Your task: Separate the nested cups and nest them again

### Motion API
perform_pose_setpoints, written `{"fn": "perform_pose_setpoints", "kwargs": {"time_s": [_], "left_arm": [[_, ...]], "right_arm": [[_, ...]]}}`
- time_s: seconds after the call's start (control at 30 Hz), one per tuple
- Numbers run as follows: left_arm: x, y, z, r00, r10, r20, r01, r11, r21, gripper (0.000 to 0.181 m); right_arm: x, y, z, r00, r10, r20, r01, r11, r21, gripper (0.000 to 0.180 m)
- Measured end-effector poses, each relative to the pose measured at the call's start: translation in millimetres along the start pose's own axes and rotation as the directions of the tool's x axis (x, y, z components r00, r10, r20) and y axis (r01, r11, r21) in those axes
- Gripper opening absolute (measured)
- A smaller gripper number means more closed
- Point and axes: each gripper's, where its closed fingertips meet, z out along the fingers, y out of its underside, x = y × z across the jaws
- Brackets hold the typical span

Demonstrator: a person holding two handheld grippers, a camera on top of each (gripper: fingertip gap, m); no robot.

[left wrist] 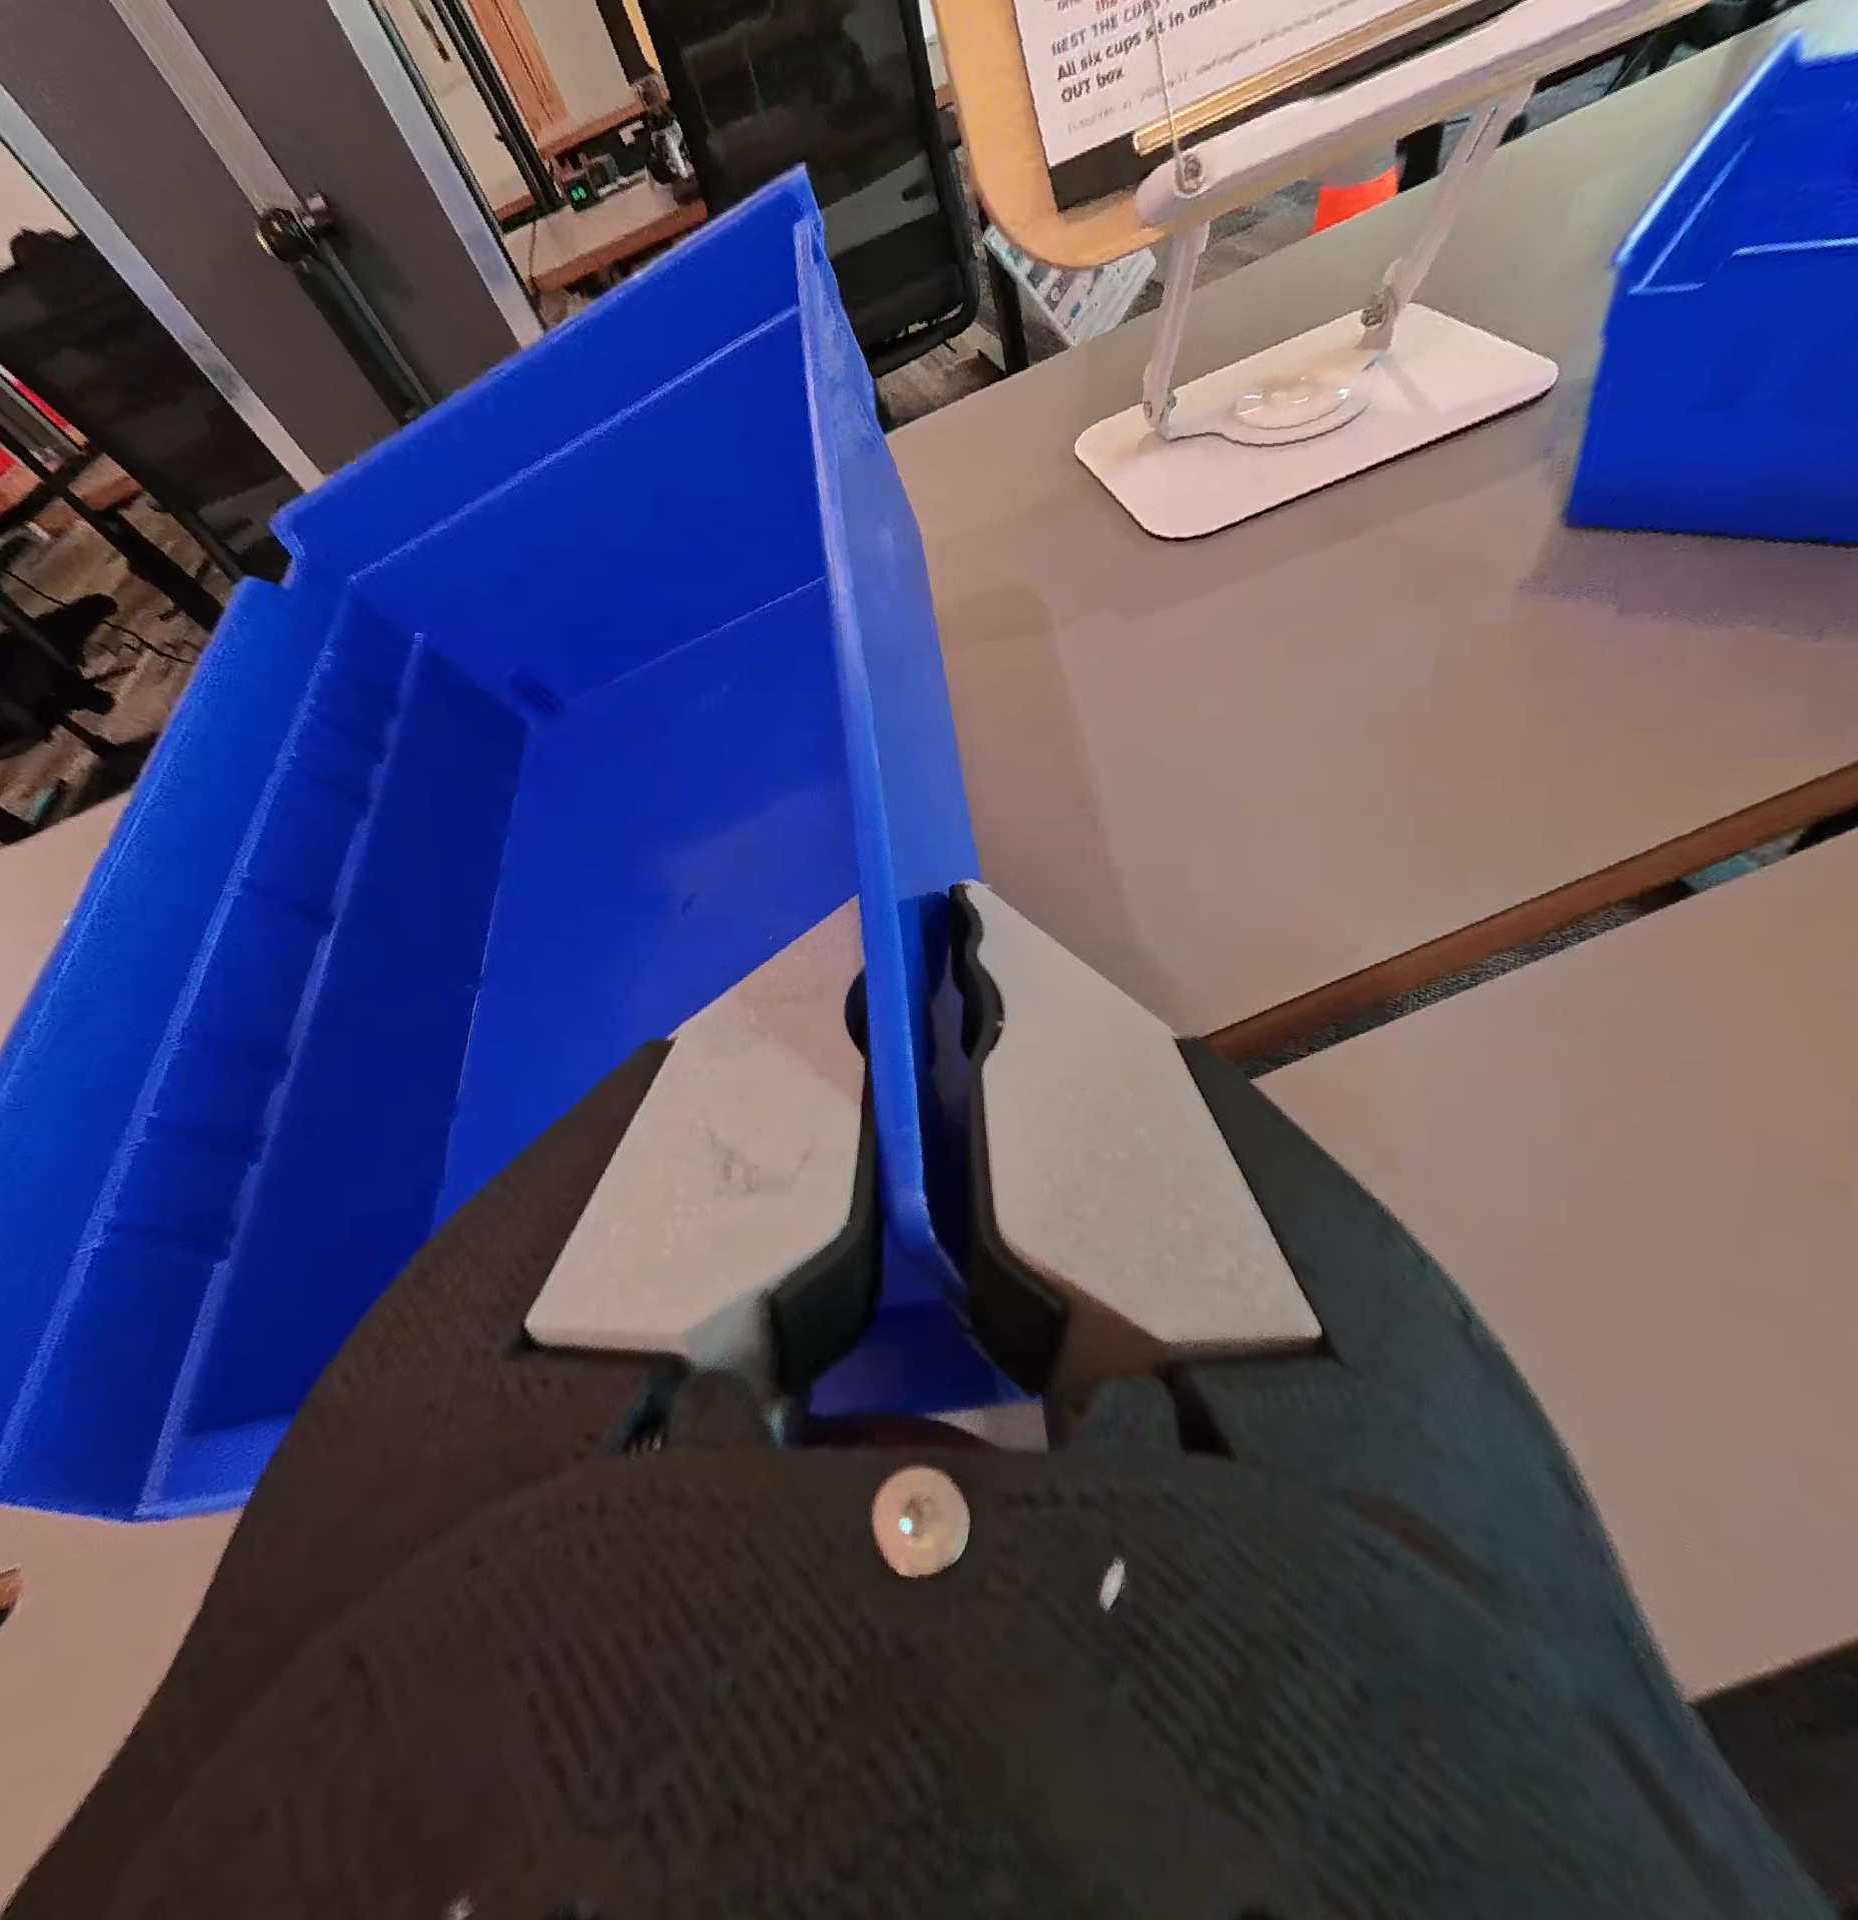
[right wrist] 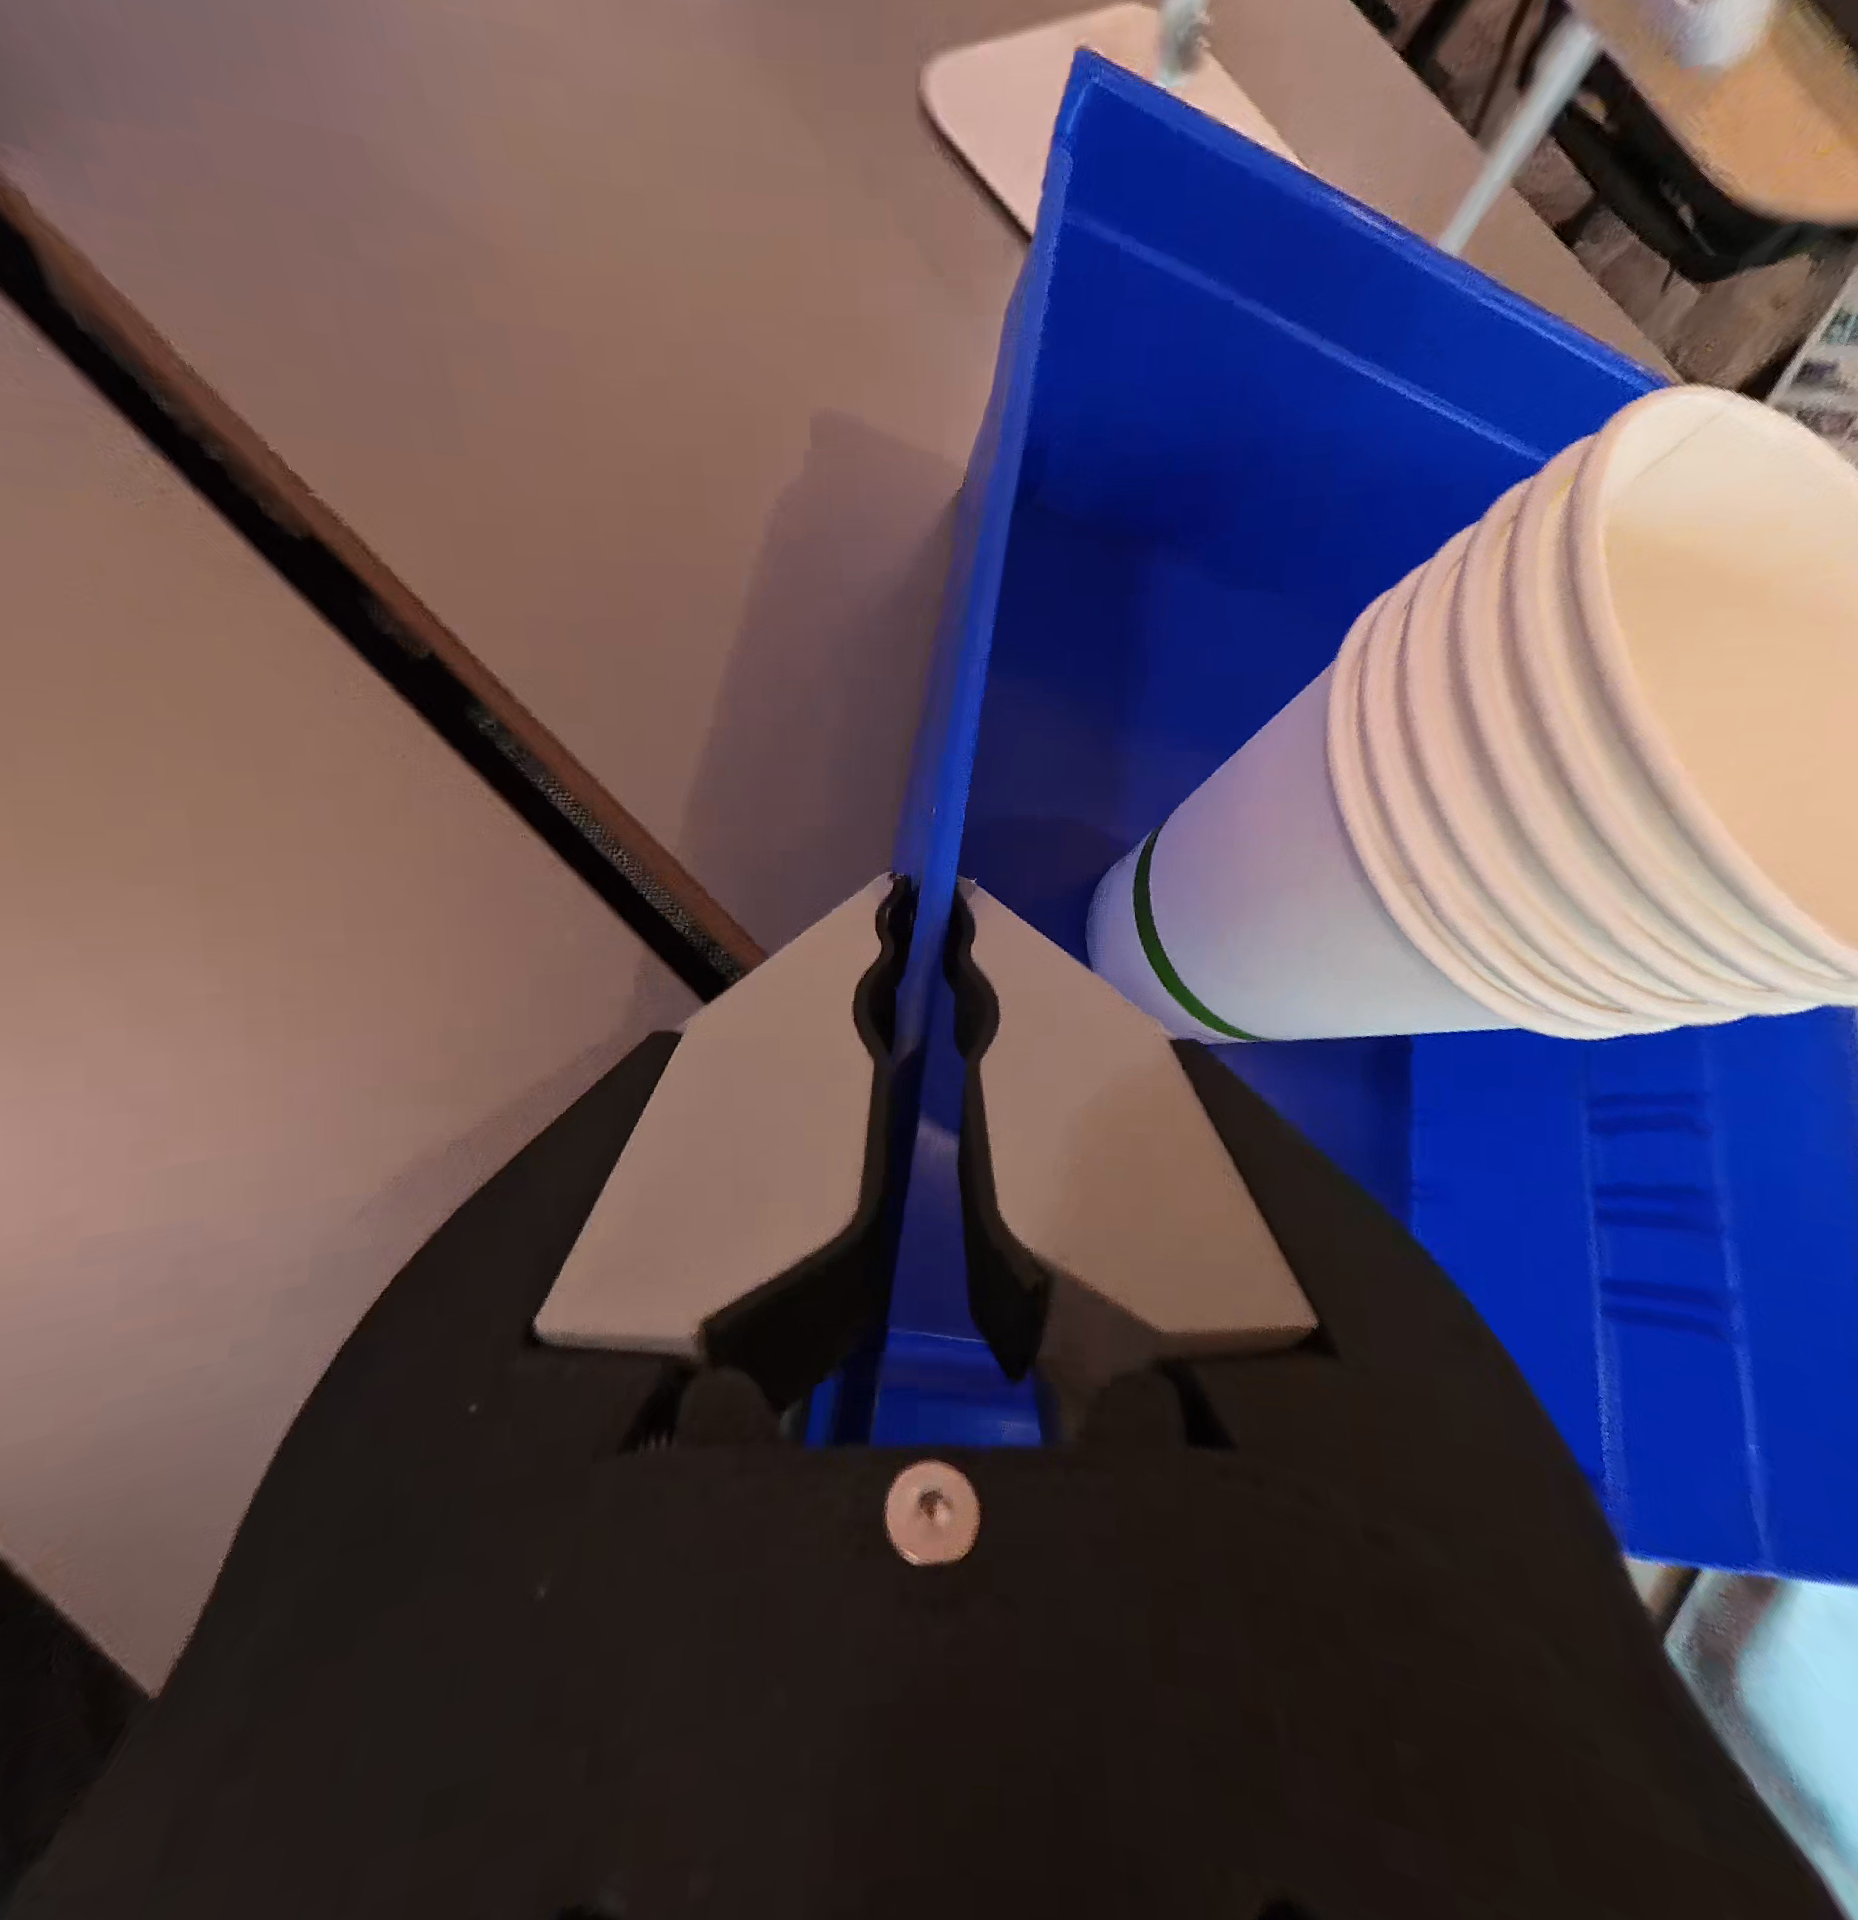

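Note:
In the left wrist view my left gripper [left wrist: 909, 935] is shut on the right side wall of a blue bin [left wrist: 592, 831]. What shows of the bin's inside holds nothing. In the right wrist view my right gripper [right wrist: 930, 899] is shut on the left side wall of a second blue bin [right wrist: 1268, 468]. A stack of several nested white paper cups [right wrist: 1527, 779] stands in that bin, right of the gripper. The outer cup has a green ring near its base. The second bin also shows in the left wrist view [left wrist: 1735, 343], far right.
Both bins rest on grey tables [left wrist: 1320, 727] with a dark gap [left wrist: 1527, 914] between two tabletops; the gap also shows in the right wrist view [right wrist: 385, 623]. A white stand [left wrist: 1320, 416] holding a sign board stands behind, between the bins.

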Motion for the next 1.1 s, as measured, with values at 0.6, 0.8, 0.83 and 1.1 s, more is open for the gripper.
{"fn": "perform_pose_setpoints", "kwargs": {"time_s": [0.6, 0.8, 0.83, 1.1], "left_arm": [[-22.6, 19.8, -51.5, 0.996, -0.035, 0.076, 0.034, 0.999, 0.021, 0.006], [-37.2, 30.6, -63.4, 0.993, -0.049, 0.111, 0.047, 0.999, 0.018, 0.006], [-39.1, 31.4, -64.8, 0.992, -0.053, 0.115, 0.051, 0.998, 0.02, 0.006], [-47.8, 35.6, -77.6, 0.99, -0.062, 0.125, 0.059, 0.998, 0.028, 0.006]], "right_arm": [[-212.8, -215.8, 140.0, 0.964, -0.224, 0.141, 0.212, 0.973, 0.095, 0.003], [-212.3, -251.9, 117.8, 0.955, -0.294, 0.049, 0.278, 0.938, 0.209, 0.005], [-208.1, -253.7, 107.8, 0.954, -0.297, 0.04, 0.28, 0.93, 0.238, 0.0], [-139.9, -204.0, 39.1, 0.94, -0.301, 0.161, 0.245, 0.923, 0.298, 0.0]]}}
